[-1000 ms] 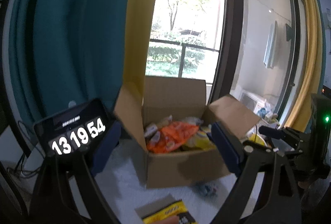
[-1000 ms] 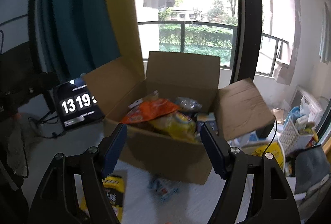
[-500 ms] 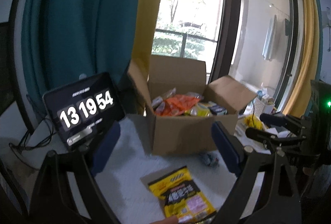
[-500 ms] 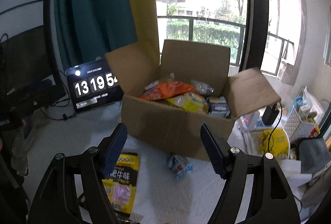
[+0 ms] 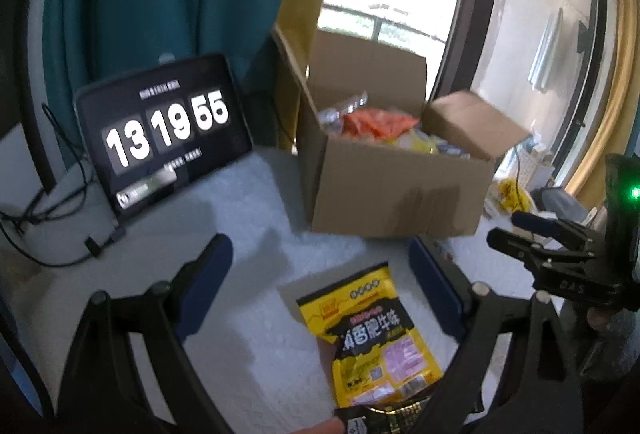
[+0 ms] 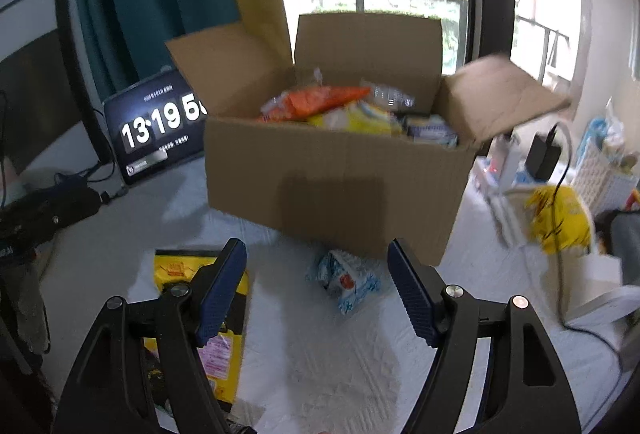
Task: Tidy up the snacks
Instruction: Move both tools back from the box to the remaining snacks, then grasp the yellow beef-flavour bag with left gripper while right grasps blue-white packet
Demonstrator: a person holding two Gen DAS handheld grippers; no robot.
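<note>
Landmark: cardboard box [image 6: 336, 177], flaps standing open, sitting on white textured table cover [image 6: 320, 354].

- Box contents: orange snack bag [image 6: 316, 99] lying on top, yellow pkt [image 6: 360, 119] beside it, purple-blue pkt [image 6: 430, 127] twd right wall; other pkts too blurred to tell.
- Yellow-black snack pouch [image 5: 376, 334]: lying flat on cover in front of box, apart from it, w/ Chinese print facing up. A dark pkt edge is overlapping its near end.
- Small blue-white pkt [image 6: 346, 276]: lying just in front of box's near wall, close to its right corner.
- Tablet clock [image 5: 164, 133]: leaning left of box, showing 13 19 55; cables trailing left of it.
- Left gripper [image 5: 320, 294]: hanging in front of box, jaws standing wide apart, holding nothing; pouch showing betw. them, untouched.
- Right gripper [image 6: 316, 290]: hanging in front of box, jaws gaping, nothing gripped; blue-white pkt showing betw. them, no contact.
- Yellow bag [image 6: 560, 218] & white basket: right of box, off the cover.
</note>
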